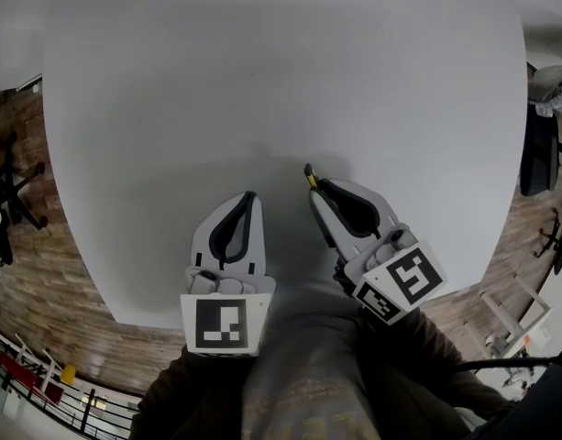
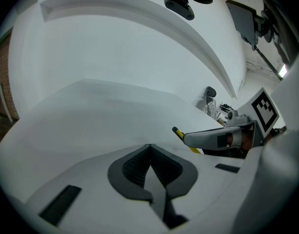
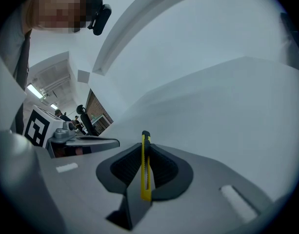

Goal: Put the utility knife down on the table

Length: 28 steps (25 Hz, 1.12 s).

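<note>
A yellow and black utility knife (image 3: 146, 165) stands on edge between the jaws of my right gripper (image 3: 145, 150), which is shut on it. Its black tip (image 1: 309, 170) pokes out past the jaws in the head view, above the white table (image 1: 281, 90). The same knife (image 2: 181, 135) shows from the side in the left gripper view, sticking out of the right gripper. My left gripper (image 1: 249, 198) hovers beside it near the table's front edge, jaws shut with nothing between them.
The round white table fills most of the head view. Wooden floor lies around it, with dark office chairs (image 1: 539, 149) at the right and a chair base (image 1: 10, 191) at the left. A railing (image 1: 42, 383) runs at the lower left.
</note>
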Tool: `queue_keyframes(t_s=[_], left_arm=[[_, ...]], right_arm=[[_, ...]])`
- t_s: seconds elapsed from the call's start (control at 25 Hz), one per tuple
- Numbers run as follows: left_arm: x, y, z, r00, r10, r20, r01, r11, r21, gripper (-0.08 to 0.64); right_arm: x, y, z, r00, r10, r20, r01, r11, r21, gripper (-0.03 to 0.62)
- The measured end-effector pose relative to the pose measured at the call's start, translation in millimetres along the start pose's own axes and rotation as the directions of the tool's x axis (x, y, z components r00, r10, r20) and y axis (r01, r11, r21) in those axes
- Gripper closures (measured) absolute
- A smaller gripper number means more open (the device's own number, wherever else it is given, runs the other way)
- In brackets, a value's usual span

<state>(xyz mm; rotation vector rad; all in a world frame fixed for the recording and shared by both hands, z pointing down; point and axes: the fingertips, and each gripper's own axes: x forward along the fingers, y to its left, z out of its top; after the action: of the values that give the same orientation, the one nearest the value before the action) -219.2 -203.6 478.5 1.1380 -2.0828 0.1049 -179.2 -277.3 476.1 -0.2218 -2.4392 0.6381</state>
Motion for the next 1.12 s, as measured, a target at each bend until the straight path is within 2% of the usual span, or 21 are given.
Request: queue_keyframes(t_s=[1.12], left_arm=[[-1.4, -1.8, -2.0, 1.0, -0.002, -0.004, 0.002, 1.0, -0.009, 0.557]], right_arm=[[2.5, -0.3, -2.2, 1.0, 0.002, 0.005, -0.003, 1.0, 0.013, 0.517]])
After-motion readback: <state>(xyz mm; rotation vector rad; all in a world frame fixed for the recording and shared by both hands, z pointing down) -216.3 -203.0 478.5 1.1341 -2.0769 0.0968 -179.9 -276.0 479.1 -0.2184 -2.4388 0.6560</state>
